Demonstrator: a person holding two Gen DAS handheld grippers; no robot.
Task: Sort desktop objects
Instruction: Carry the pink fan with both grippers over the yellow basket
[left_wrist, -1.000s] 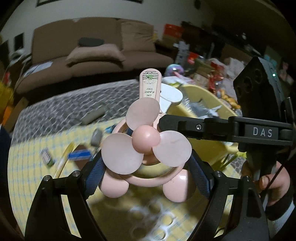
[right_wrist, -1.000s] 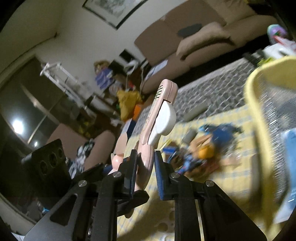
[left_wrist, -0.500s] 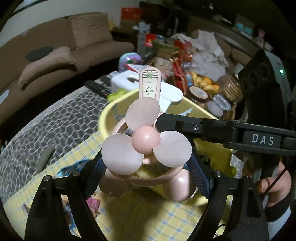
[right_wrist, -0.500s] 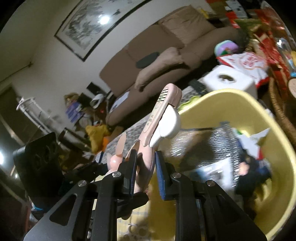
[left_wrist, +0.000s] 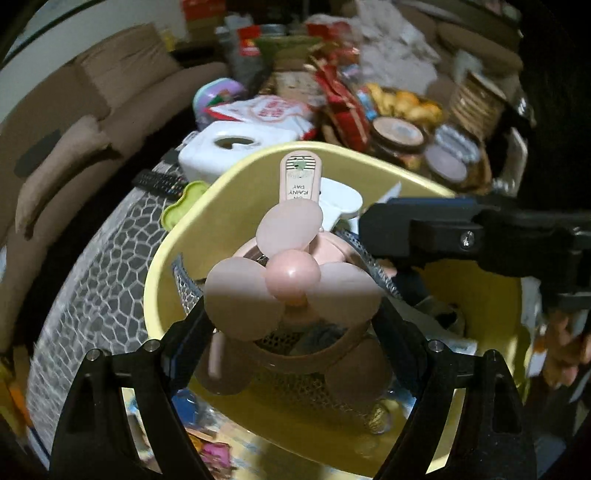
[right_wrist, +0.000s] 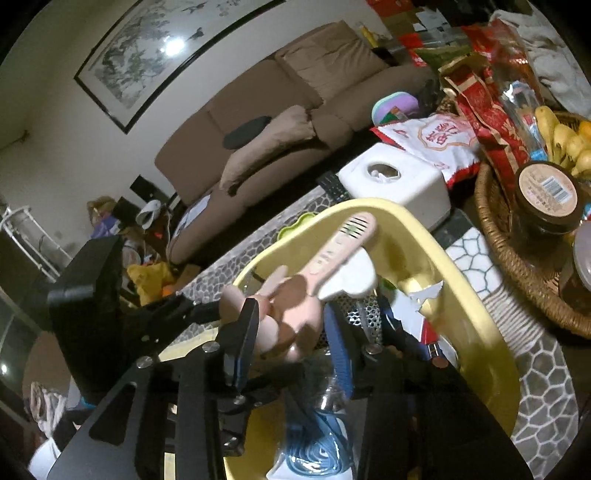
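Observation:
A pink hand-held fan (left_wrist: 291, 280) with three blades and a white clip hangs over the yellow tub (left_wrist: 236, 184). My left gripper (left_wrist: 291, 328) is shut on the fan's round guard. My right gripper (right_wrist: 291, 332) has its fingers spread, with the fan's body (right_wrist: 295, 317) between them, apart from the pads. The right gripper's finger (left_wrist: 443, 232) shows at the right in the left wrist view. The tub (right_wrist: 476, 310) holds a silver mesh pouch (left_wrist: 295, 373) and other items.
A white tissue box (right_wrist: 399, 181), a snack bag (right_wrist: 439, 144), a wicker basket (right_wrist: 517, 251) with jars and bananas stand beyond the tub. A remote (left_wrist: 159, 181) and a green dish (left_wrist: 184, 203) lie on the patterned cloth. A brown sofa (right_wrist: 280, 107) is behind.
Both grippers carried the fan from over the yellow checked cloth to over the yellow tub. The right gripper's fingers have spread off the fan's handle.

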